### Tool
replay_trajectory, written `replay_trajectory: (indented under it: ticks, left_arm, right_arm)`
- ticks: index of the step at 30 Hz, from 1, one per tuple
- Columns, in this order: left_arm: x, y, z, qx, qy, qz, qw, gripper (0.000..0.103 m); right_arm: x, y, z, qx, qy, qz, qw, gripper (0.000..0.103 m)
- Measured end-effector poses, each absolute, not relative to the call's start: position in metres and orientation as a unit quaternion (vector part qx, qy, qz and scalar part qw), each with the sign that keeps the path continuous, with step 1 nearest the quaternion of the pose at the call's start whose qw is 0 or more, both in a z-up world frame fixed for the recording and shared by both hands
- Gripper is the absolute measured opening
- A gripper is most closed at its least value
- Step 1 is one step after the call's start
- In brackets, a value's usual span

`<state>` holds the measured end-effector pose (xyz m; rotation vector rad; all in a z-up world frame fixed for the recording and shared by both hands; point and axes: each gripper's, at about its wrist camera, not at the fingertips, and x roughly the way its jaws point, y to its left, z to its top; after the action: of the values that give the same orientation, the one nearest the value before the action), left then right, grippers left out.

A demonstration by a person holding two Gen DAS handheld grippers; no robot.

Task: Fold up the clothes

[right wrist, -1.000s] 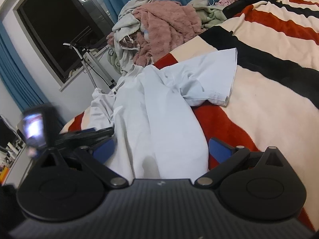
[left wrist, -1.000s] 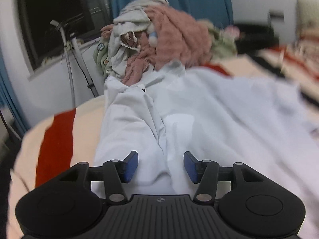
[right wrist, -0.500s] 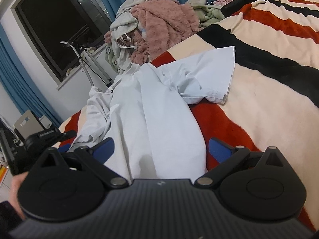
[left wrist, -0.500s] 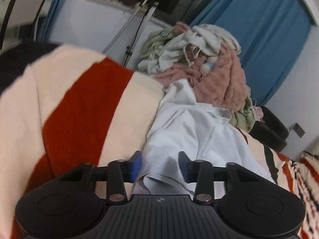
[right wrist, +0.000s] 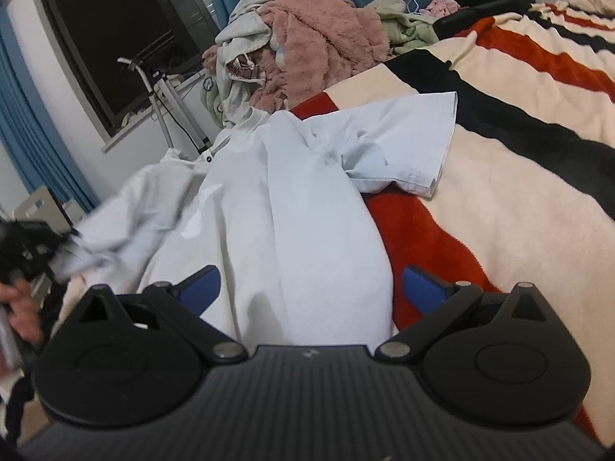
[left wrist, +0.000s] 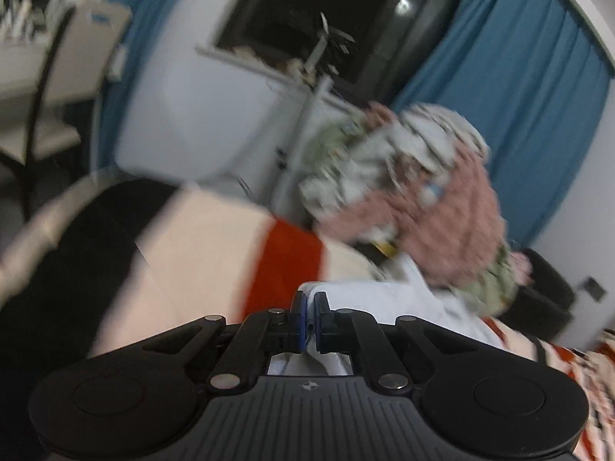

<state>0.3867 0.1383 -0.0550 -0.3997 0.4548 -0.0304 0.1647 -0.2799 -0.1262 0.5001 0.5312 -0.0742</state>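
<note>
A pale blue short-sleeved shirt [right wrist: 292, 207] lies crumpled lengthwise on the striped blanket [right wrist: 519, 176], one sleeve [right wrist: 415, 146] spread to the right. In the left wrist view my left gripper [left wrist: 309, 307] is shut on the shirt's [left wrist: 384, 296] left edge, white cloth pinched between its blue pads. In the right wrist view the left gripper [right wrist: 34, 246] shows at the far left, pulling that side of the shirt outward, a hand below it. My right gripper [right wrist: 311, 288] stands open over the shirt's near end, its pads apart on either side of the cloth.
A heap of unfolded clothes [right wrist: 307, 42], pink fleece and grey and green pieces, sits at the bed's far end. A metal stand [right wrist: 169, 100] stands by the dark window [right wrist: 111, 38]. Blue curtains [left wrist: 519, 123] hang behind. A desk and chair [left wrist: 34, 88] are to the left.
My left gripper closed on the shirt's left edge, swung left off the shirt's middle and rolled, drawing the cloth out sideways. The right gripper stayed where it was, open.
</note>
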Motion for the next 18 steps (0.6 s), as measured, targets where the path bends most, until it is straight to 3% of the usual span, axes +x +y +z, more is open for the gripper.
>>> replay_trajectory:
  ticks: [5, 12, 18]
  left_arm:
    - [0.43, 0.199, -0.02, -0.135, 0.207, 0.087, 0.965, 0.002]
    - [0.462, 0.266, -0.065, -0.115, 0.255, 0.179, 0.943, 0.003]
    - [0.413, 0.291, -0.08, -0.145, 0.248, 0.093, 0.953, 0.022]
  right_arm:
    - [0.169, -0.269, -0.127, 0.209, 0.26, -0.039, 0.942, 0.103]
    - [0.18, -0.255, -0.131, 0.168, 0.262, -0.045, 0.949, 0.103]
    - [0.182, -0.247, -0.132, 0.152, 0.261, -0.041, 0.953, 0.103]
